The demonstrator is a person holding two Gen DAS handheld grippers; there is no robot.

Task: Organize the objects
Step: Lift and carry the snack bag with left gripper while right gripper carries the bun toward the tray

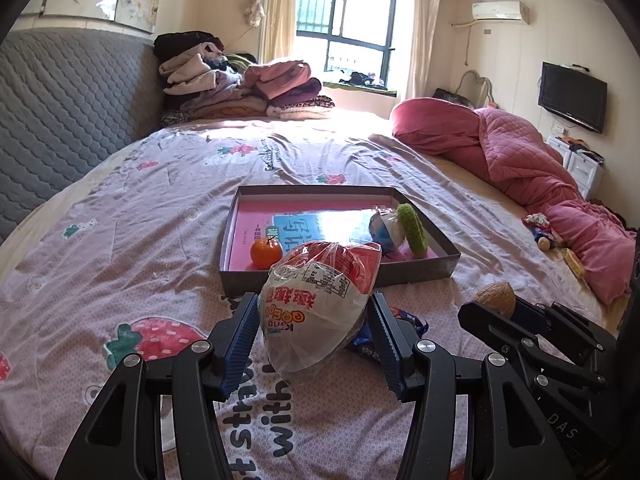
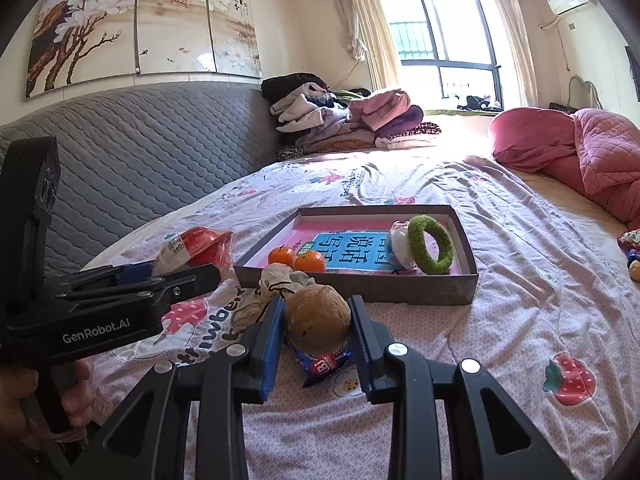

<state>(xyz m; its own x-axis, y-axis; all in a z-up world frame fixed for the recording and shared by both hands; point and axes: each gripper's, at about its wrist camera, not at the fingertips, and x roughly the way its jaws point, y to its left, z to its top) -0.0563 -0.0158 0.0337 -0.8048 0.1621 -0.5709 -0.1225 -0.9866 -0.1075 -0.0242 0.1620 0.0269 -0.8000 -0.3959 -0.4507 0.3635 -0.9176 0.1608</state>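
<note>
Two grippers are holding things above a bed covered by a strawberry-print sheet (image 1: 168,216). The left gripper (image 1: 314,320) is clamping a plastic-wrapped toy egg (image 1: 316,304), red at one end and white at the other, its blue pads pressing on both sides of the wrapper. The right gripper (image 2: 316,320) is squeezing a walnut (image 2: 318,314) between its narrower-set fingers; from the left wrist view the walnut (image 1: 496,298) is peeking above that tool's black fingers. Under the walnut, a blue snack packet (image 2: 324,362) is lying on the sheet, and a pale drawstring pouch (image 2: 276,284) is sitting just beside the tray. Just beyond both grippers, a shallow grey tray (image 1: 416,270) with a pink and blue printed bottom is resting on the bed. Inside it, two small oranges (image 2: 298,259) are sitting at the near left, while a green fuzzy ring (image 2: 432,244) is leaning beside a blue-and-white ball (image 2: 400,246) at the right. A person's hand (image 2: 24,400) is gripping the left tool's handle.
</note>
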